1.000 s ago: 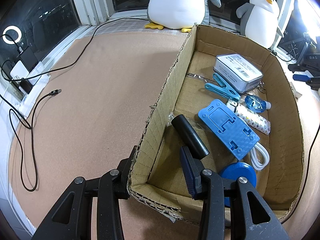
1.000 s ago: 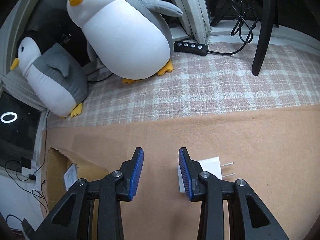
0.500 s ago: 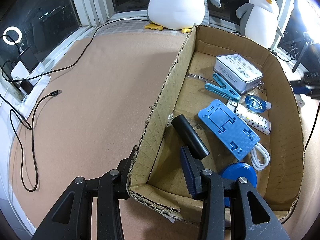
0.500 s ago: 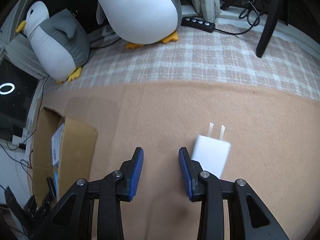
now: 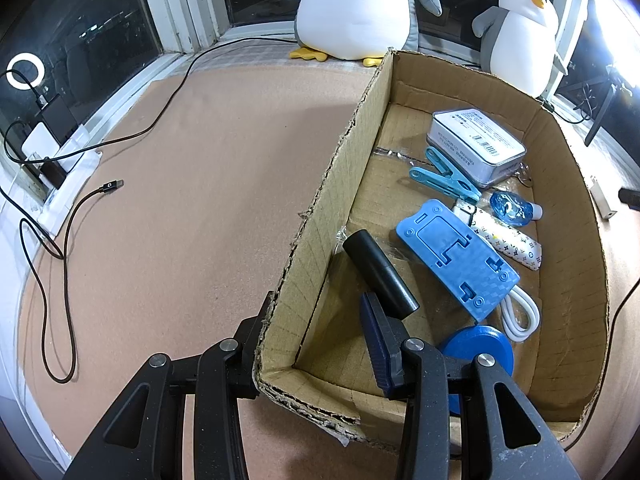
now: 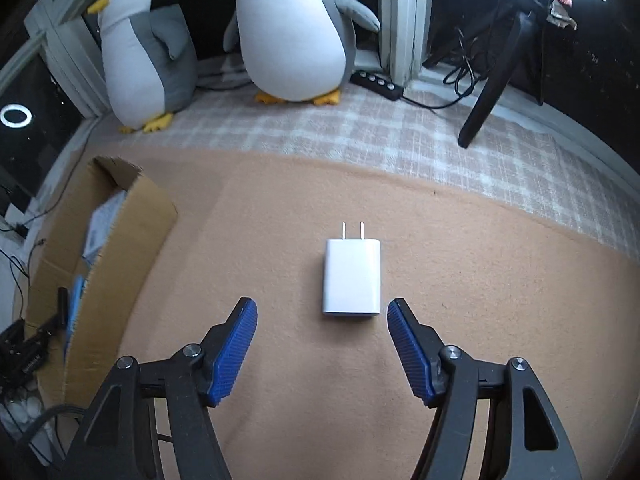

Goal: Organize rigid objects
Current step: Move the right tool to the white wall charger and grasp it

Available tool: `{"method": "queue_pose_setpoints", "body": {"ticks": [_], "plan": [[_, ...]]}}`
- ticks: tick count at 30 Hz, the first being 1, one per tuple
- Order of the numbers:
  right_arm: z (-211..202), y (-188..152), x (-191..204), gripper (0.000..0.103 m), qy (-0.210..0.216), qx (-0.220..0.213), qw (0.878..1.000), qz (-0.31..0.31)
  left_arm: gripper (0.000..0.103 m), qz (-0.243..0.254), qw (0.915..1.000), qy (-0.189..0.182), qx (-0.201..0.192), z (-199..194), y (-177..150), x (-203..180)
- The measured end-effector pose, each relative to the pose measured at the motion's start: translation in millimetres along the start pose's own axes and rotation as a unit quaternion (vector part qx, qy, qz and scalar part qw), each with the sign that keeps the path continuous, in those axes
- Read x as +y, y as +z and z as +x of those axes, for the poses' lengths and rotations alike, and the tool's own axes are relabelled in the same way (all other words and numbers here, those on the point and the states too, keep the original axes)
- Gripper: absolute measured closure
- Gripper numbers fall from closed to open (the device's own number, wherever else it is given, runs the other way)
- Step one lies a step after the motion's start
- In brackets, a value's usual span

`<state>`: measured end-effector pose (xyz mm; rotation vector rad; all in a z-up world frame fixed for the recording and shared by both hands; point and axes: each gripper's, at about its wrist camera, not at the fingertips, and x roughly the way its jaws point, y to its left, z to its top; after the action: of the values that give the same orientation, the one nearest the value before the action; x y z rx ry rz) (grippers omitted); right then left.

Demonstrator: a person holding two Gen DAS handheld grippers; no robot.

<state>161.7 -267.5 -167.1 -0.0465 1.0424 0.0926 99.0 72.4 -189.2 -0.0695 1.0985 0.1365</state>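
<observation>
A white wall charger [image 6: 351,277] lies flat on the tan mat, prongs pointing away. My right gripper [image 6: 322,311] is open wide just short of it, one finger on each side, not touching. A cardboard box [image 5: 328,200] holds a black cylinder [image 5: 380,274], a blue phone stand [image 5: 456,258], a blue clip [image 5: 446,176], a tin [image 5: 476,144], a white cable [image 5: 520,316] and a blue disc [image 5: 476,350]. My left gripper [image 5: 316,312] straddles the box's near left wall, one finger inside and one outside. The box also shows in the right wrist view [image 6: 116,248].
Two plush penguins [image 6: 292,32] [image 6: 148,52] stand on the checked cloth by the window. A black USB cable [image 5: 60,248] snakes over the mat's left side. A power strip [image 6: 376,84] and a tripod leg [image 6: 492,92] sit at the back.
My right gripper has opened wide and swung so the charger lies centred in front of it. The left gripper and the box have not moved.
</observation>
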Motion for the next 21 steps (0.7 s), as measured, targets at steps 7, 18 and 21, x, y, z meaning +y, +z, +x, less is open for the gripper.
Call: {"method": "queue_pose_setpoints", "body": {"ticks": [7, 18, 21], "plan": [[27.6, 10.2, -0.5, 0.039, -0.022, 0.019, 1.000, 0.004, 0.060, 0.000, 1.0000, 0.000, 0.000, 0.1, 0.0, 0.0], [41.8, 19.8, -10.5, 0.049, -0.032, 0.036, 0.999, 0.013, 0.060, 0.000, 1.0000, 0.000, 0.000, 0.2, -0.2, -0.5], [42.0, 20.6, -10.7, 0.058, -0.038, 0.037, 0.999, 0.010, 0.060, 0.000, 1.0000, 0.000, 0.000, 0.3, 0.1, -0.5]]}}
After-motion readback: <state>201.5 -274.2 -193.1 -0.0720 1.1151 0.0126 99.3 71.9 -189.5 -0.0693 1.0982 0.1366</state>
